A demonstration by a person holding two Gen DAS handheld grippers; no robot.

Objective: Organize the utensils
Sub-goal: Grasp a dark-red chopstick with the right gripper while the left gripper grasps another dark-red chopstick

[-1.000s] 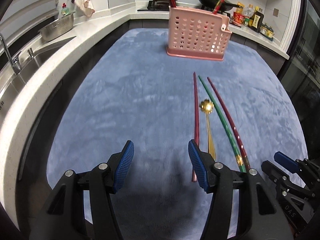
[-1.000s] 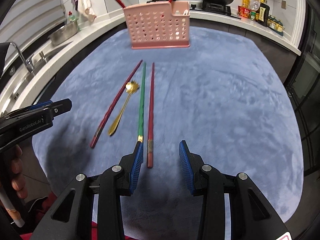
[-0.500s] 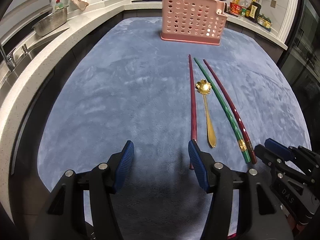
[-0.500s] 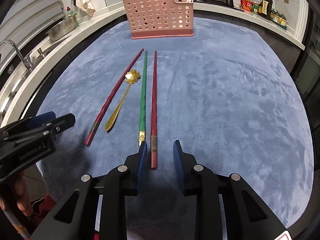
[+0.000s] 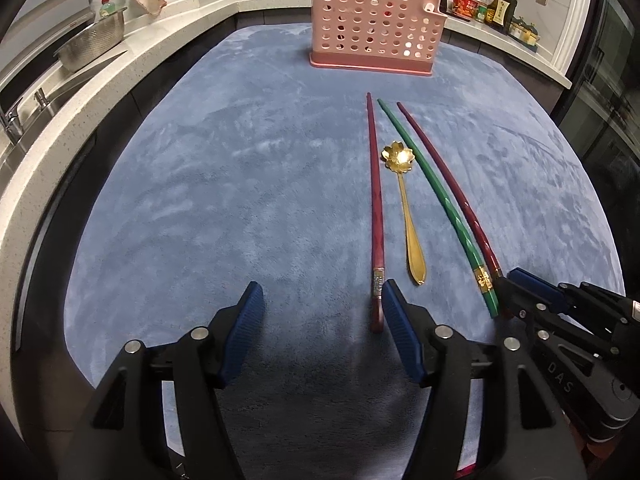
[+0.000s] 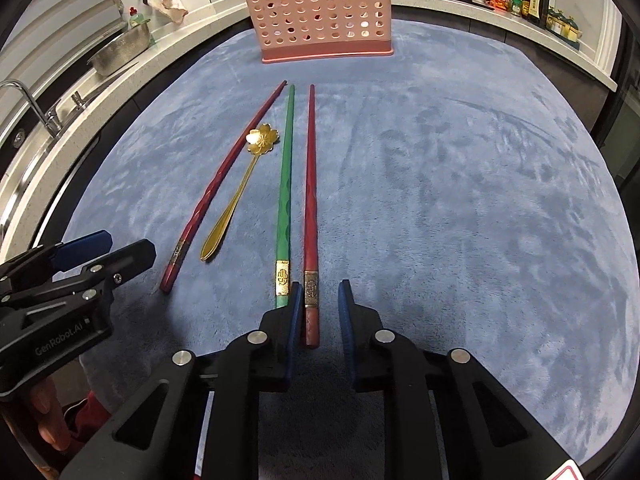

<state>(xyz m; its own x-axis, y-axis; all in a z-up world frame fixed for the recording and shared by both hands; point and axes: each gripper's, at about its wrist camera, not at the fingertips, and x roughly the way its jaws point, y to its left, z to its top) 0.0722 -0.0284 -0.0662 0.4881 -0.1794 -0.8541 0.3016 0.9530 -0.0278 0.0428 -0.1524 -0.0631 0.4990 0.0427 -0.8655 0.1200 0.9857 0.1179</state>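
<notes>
Kitchen counters ring a blue plush mat (image 6: 460, 168); at twelve o'clock on it stands the pink perforated utensil holder (image 6: 320, 12), with a few handles already poking out of its top; below it, near the middle, four loose pieces lie almost parallel, tips toward the holder. Reading the right wrist view from nine o'clock across: a dark red chopstick (image 6: 216, 188), a gold flower-bowl spoon (image 6: 234, 204), a green chopstick (image 6: 285, 184), then the right-hand red chopstick (image 6: 310, 200). Right gripper (image 6: 319, 312) is low over that last one; its jaws are closing with the stick's butt end between them, a sliver of gap showing on each side, so no clamp yet. Left gripper (image 5: 320, 328) stands open at six o'clock of its own view, nothing clamped; the dark red stick's end lies just inside its right finger. These sticks look thin, stiff, light and glossy; I'd expect them to roll or slip; the thick end by the gold band seems the safest hold, though sunk in soft pile.
</notes>
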